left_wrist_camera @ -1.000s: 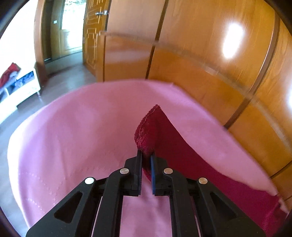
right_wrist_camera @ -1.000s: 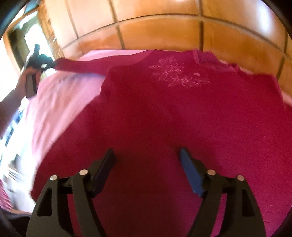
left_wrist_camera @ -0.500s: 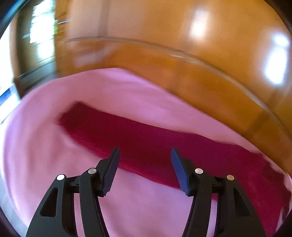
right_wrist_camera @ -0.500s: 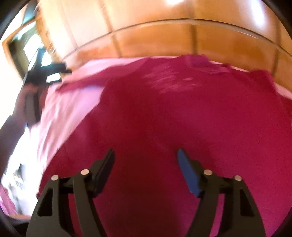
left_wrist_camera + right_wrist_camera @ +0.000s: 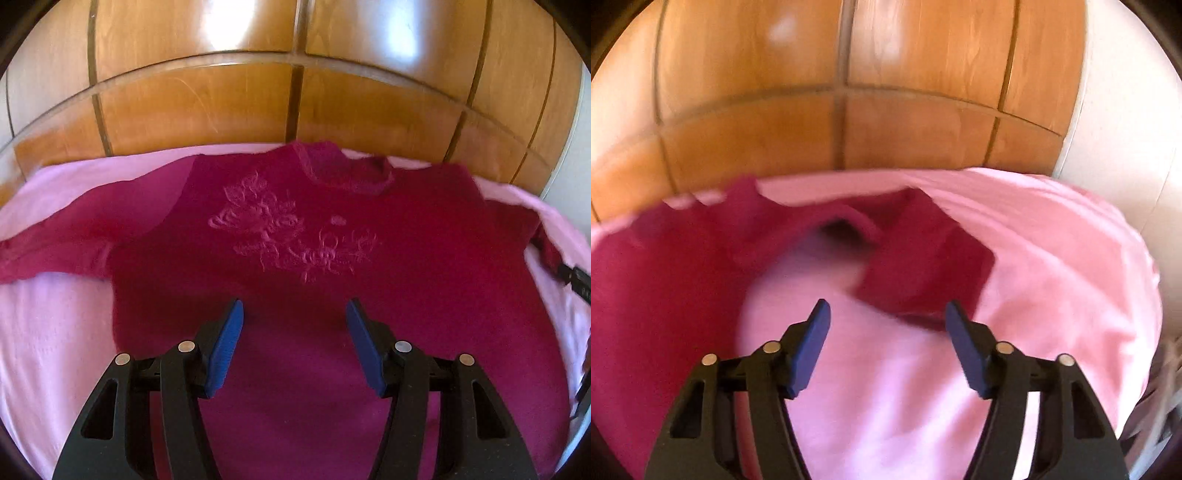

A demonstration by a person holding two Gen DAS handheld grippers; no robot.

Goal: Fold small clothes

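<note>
flat crimson embroidered sweater (image 5: 332,266)

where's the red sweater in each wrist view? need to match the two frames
Left wrist: red sweater fills the centre, spread front-up on the pink sheet, neck toward the wooden headboard.
Right wrist: red sweater fills the left side; one sleeve lies bent across the middle, beyond the open jaws.
Shared landmark: the wooden headboard along the top of both views.

Left gripper (image 5: 294,314) fingers spread apart, right gripper (image 5: 888,315) likewise
</note>
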